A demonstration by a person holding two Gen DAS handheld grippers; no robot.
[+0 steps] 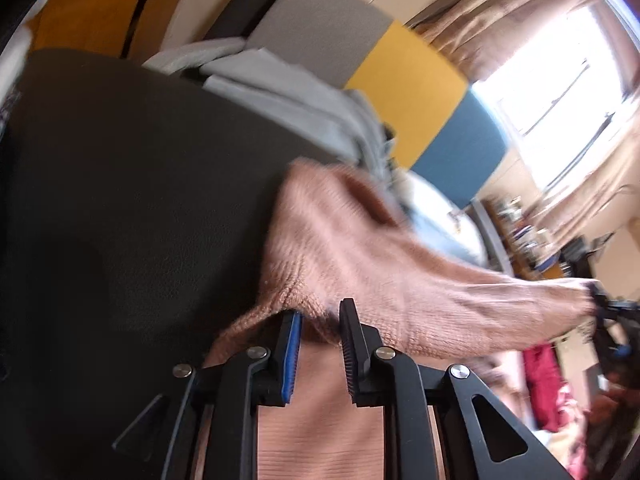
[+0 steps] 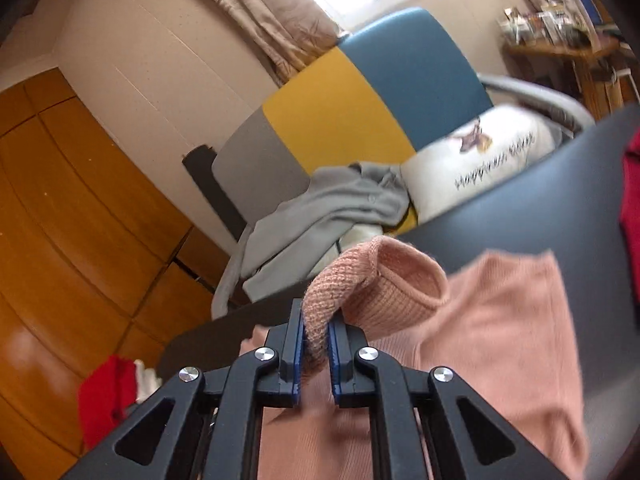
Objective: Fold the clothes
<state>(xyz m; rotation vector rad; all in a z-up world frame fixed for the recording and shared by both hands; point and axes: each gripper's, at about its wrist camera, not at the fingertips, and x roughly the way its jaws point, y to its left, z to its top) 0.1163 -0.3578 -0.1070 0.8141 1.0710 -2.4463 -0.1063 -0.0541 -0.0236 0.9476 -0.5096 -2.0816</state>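
Note:
A pink knit sweater [image 1: 360,248] lies partly on a dark table [image 1: 140,180] and is lifted and stretched in the air. My left gripper [image 1: 320,312] has its jaws a little apart with a fold of the sweater between them. The sweater's sleeve runs right to my right gripper [image 1: 604,312], seen at the frame edge. In the right wrist view my right gripper [image 2: 317,324] is shut on the sleeve's ribbed cuff [image 2: 384,280], which curls open above the fingers. The sweater body [image 2: 500,340] lies below on the dark table [image 2: 520,184].
A grey, yellow and blue chair [image 2: 360,112] stands past the table's far edge, with a grey garment [image 2: 320,216] and a white printed cushion [image 2: 480,160] on it. Red clothing [image 2: 108,392] lies low left. Wooden wardrobe doors [image 2: 60,220] at left. A cluttered shelf [image 2: 560,20] and a curtained window are beyond.

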